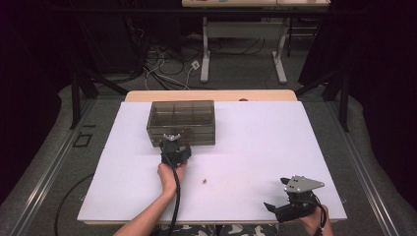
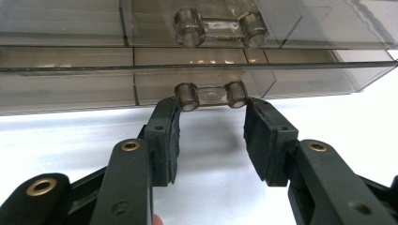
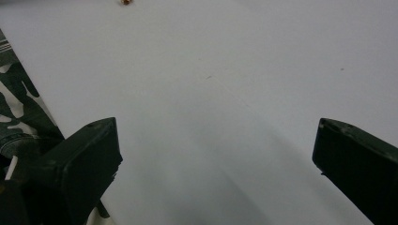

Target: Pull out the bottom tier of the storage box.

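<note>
A smoke-tinted plastic drawer box stands at the far middle of the white table top. My left gripper reaches its front. In the left gripper view the jaws of the left gripper clasp the clear handle of the lower drawer, one pad against each end post. A second handle sits on the drawer above. My right gripper rests at the near right of the table, open wide with nothing between its fingers.
A tiny brown bit lies on the table between the two hands, also near the top edge as the brown bit in the right gripper view. A camouflage sleeve shows beside the right gripper. Behind the table are desk legs and cables on the floor.
</note>
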Available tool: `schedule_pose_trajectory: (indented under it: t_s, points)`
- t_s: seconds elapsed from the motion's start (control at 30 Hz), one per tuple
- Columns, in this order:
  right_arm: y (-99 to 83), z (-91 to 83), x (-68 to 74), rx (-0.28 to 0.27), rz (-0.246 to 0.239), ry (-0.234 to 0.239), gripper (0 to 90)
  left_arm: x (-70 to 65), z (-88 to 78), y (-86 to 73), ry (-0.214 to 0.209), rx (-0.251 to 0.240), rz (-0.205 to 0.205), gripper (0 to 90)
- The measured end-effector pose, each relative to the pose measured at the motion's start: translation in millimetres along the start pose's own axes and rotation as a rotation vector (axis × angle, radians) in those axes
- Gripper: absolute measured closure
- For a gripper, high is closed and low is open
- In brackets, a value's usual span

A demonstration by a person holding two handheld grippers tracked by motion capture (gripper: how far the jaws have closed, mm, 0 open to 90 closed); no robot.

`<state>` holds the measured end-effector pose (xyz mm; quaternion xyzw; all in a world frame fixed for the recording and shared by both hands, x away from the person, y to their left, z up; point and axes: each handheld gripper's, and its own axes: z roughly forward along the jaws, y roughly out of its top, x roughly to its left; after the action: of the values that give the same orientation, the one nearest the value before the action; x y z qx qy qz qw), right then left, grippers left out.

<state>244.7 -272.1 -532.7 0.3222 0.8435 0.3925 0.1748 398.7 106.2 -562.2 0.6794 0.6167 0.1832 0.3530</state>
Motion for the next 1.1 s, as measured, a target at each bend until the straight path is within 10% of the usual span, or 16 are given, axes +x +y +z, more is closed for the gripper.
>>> schedule_pose_trajectory:
  t_s: [0.87,1.1]
  points:
    - [0.1,0.1,0.0,0.003,-0.001,0.002,0.6,4.1,-2.3,-0.5,-0.029,0.008,0.013,55.4]
    - [0.0,0.3,0.1,0.004,0.001,0.0,0.6,3.9,-2.6,0.7,-0.068,0.035,0.05,41.5]
